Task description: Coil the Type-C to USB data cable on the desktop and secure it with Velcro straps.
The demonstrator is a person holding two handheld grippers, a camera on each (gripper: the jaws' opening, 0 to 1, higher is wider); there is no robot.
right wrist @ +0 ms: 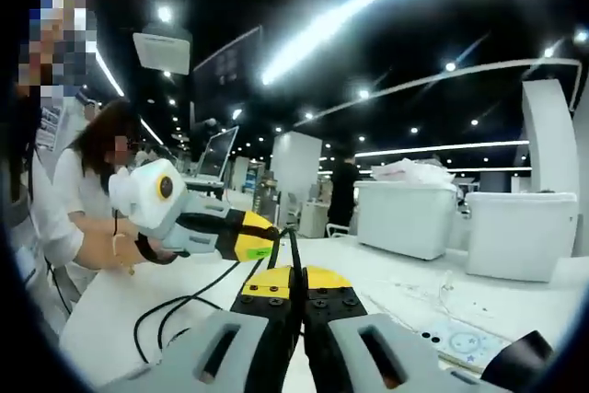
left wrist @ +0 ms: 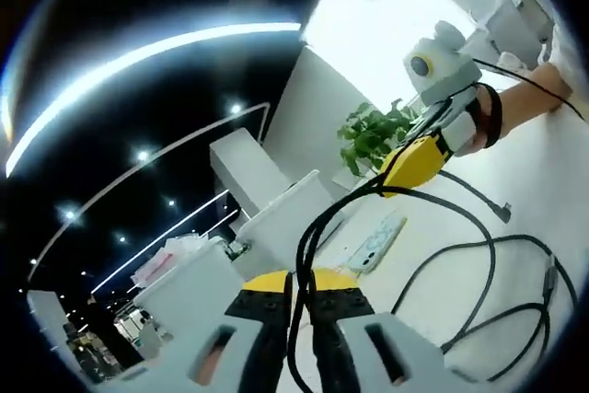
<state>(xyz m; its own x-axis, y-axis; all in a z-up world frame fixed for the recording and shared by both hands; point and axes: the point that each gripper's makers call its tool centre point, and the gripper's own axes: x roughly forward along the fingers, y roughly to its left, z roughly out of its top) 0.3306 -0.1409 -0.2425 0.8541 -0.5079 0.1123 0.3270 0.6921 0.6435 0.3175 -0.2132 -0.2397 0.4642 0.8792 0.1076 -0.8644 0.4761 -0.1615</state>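
A black data cable (left wrist: 479,292) lies in loose loops on the white desktop (left wrist: 543,172), one plug end (left wrist: 504,213) lying free. My left gripper (left wrist: 299,287) is shut on a doubled strand of it that rises between the yellow tips. The strand arcs over to my right gripper (left wrist: 398,172), held by a hand and closed on the same cable. In the right gripper view my right gripper (right wrist: 296,284) is shut on the thin black cable (right wrist: 294,250). Just beyond it is the left gripper (right wrist: 253,236), with cable loops (right wrist: 170,315) trailing on the desktop (right wrist: 110,310) beneath.
A phone in a light case (left wrist: 373,246) lies on the desk beside the loops, near white bins (left wrist: 276,218) and a potted plant (left wrist: 373,131). White bins (right wrist: 405,213) stand at the far desk edge. A dark object (right wrist: 520,361) sits at the lower right. People stand at the left.
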